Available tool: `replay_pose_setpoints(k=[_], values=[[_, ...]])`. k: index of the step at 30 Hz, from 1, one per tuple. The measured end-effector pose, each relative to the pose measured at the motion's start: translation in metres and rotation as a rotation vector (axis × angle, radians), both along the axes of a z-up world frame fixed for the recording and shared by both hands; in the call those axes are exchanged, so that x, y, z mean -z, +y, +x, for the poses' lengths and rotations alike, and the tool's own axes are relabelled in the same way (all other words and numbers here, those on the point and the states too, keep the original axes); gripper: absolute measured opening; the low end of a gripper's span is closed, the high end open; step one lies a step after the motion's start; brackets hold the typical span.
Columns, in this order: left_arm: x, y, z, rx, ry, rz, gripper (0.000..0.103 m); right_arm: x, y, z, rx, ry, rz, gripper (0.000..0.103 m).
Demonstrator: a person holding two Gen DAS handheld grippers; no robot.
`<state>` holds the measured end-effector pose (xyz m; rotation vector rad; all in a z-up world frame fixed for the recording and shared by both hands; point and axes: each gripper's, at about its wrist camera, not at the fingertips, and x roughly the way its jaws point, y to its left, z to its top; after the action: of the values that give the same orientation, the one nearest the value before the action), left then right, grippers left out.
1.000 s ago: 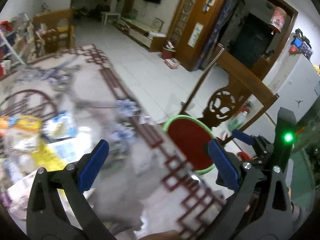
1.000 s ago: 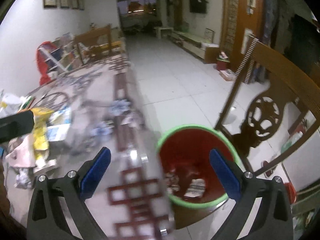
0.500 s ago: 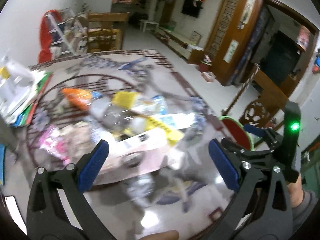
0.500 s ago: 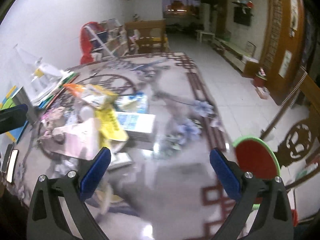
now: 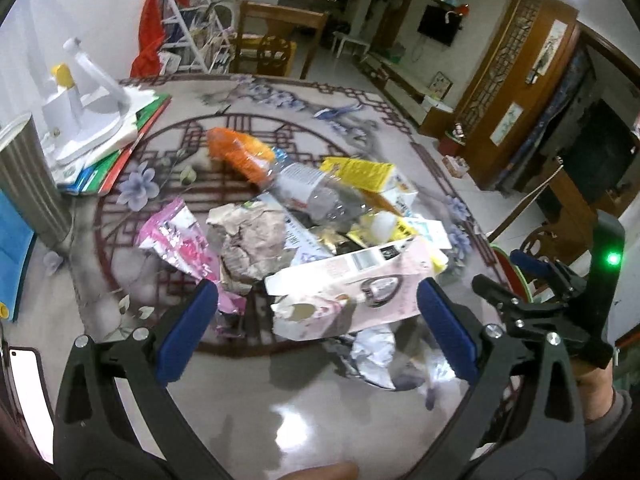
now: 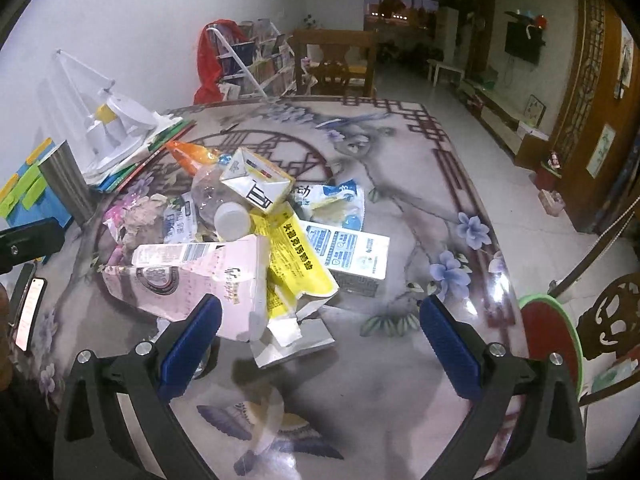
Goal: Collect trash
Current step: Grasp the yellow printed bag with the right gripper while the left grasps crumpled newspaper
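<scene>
A heap of trash lies on the patterned table: a pink carton, a yellow carton, a clear plastic bottle, crumpled brown paper, a pink wrapper, an orange wrapper and a white-blue box. My left gripper is open and empty, just short of the pink carton. My right gripper is open and empty, near the heap's front edge; it also shows in the left wrist view. A red bin with a green rim stands off the table's right edge.
A phone lies at the table's left edge. A grey ribbed cylinder, stacked books and a white stand sit at the left. A carved wooden chair stands by the bin.
Both grippers swung left from the bin and floor toward the trash heap, which now fills the middle of both views. Both stayed open and empty.
</scene>
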<state>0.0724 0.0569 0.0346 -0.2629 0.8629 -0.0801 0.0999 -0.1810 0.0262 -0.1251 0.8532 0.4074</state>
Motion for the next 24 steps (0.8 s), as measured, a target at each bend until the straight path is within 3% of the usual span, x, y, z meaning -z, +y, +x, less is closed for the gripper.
replay_pose_setpoints(k=[11,24], values=[[0.009,-0.009,0.035,0.030,0.062,0.106,0.097,0.015,-0.022,0.042,0.031,0.020,-0.008,0.096],[0.055,0.015,0.071,-0.047,0.157,0.066,0.097,0.049,0.013,0.052,-0.163,0.128,-0.018,0.093]])
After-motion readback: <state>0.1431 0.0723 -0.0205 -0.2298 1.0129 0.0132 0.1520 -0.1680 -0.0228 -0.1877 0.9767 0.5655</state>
